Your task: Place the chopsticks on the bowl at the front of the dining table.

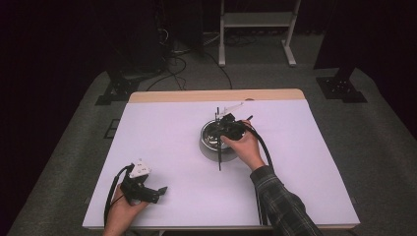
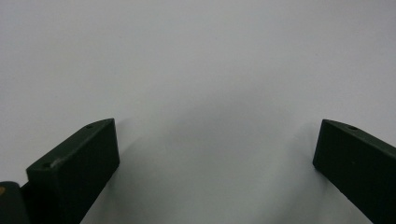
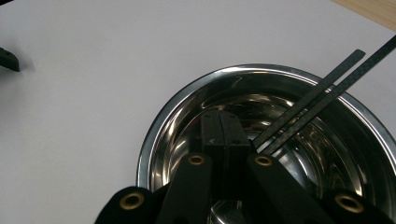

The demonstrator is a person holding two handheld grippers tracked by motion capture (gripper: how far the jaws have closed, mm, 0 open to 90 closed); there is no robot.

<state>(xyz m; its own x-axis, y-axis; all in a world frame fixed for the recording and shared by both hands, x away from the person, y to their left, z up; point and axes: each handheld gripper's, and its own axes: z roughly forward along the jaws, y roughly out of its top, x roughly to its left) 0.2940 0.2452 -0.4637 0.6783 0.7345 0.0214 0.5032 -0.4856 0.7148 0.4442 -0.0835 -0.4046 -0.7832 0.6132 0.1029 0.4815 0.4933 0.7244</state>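
Currently right tool [image 3: 224, 135] is clenched on two black chopsticks [image 3: 308, 100], tips down inside the steel bowl [image 3: 154, 135] mid-desk [image 1: 167, 147]; their long axis runs up and out over the rim. Left tool [image 2: 215, 154] idles released, well apart.

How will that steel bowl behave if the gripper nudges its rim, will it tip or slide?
The steel bowl probably slides rather than tips: its base looks broad and the white table cover smooth. Its polished wall looks slippery for jaws. The dark sticks leaning on its rim would likely shift.
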